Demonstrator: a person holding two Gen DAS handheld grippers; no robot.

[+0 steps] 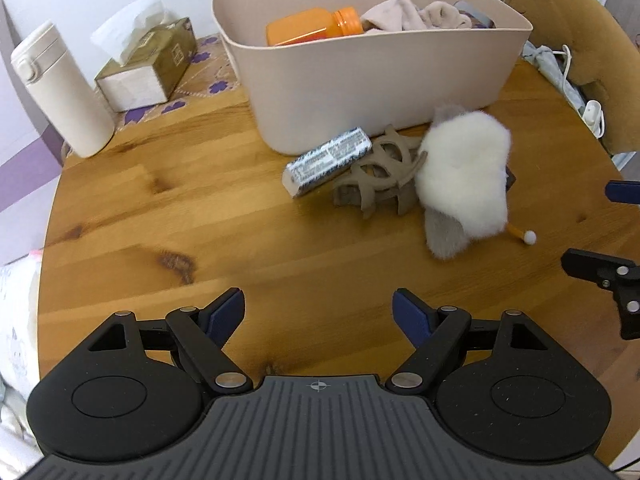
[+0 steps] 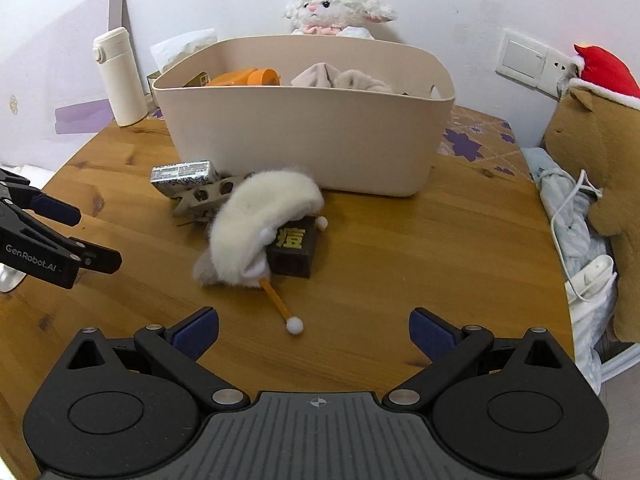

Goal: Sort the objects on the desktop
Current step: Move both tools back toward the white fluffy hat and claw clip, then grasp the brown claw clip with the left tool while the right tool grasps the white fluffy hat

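Both claws hung released over the wooden table [image 1: 120, 208], holding nothing. Ahead of the left gripper [image 1: 319, 312] lay a silver printed box [image 1: 328, 162], its print too small to read, touching a tan hair claw [image 1: 380, 176] beside a white fluffy hat [image 1: 464, 176]. Ahead of the right gripper [image 2: 314, 330] the hat draped over a dark box [image 2: 294, 250] with one yellow character, an orange stick [image 2: 280, 306] poking out nearer. Behind stood the beige bin [image 2: 304, 136], holding an orange bottle [image 1: 312, 26]. The left gripper's side read "GenRobot.AI".
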